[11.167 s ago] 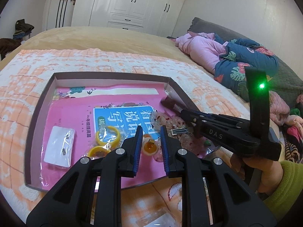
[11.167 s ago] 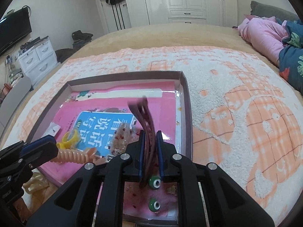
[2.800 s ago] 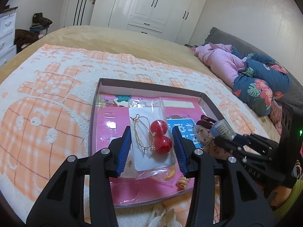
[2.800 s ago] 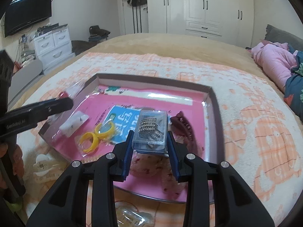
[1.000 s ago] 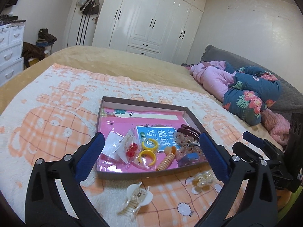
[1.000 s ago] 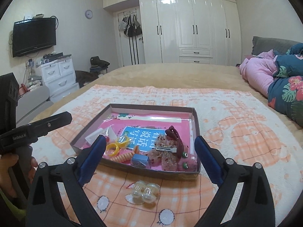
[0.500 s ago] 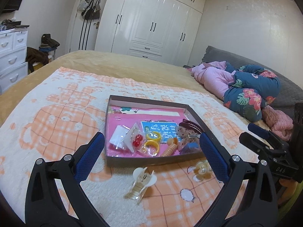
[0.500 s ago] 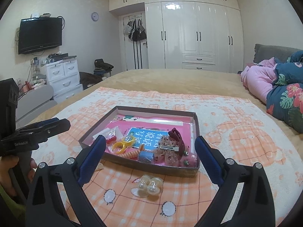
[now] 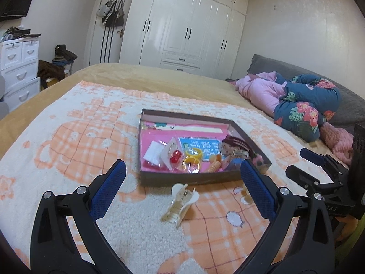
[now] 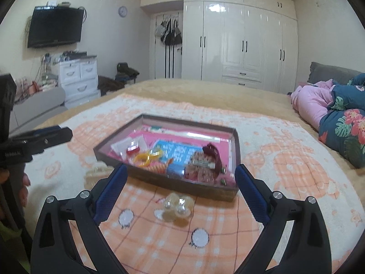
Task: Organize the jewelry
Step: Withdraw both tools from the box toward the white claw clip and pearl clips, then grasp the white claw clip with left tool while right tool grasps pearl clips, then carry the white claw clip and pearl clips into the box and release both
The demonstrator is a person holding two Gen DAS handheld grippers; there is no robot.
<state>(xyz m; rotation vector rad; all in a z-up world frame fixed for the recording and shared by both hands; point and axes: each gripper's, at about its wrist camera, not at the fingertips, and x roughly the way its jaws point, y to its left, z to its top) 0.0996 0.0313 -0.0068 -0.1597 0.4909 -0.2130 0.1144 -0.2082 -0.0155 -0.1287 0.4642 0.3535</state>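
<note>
Two pieces lie outside the box (image 9: 200,179) at mid-frame: the cream claw clip (image 9: 181,202) below it for the wide, empty left tool (image 9: 181,190), the smaller pearl clip (image 10: 176,207) for the equally wide right tool (image 10: 180,193), each best straddled squarely before closing.

shallow box (image 9: 194,178) sitting mid-bed on the blanket (image 9: 68,141), hair claw clip (image 9: 180,202) lying on the blanket just near of the box, pearl clip (image 10: 176,207) near the box's right near corner, pile of bedding (image 9: 296,100) far right, wardrobe (image 9: 189,27) way behind
</note>
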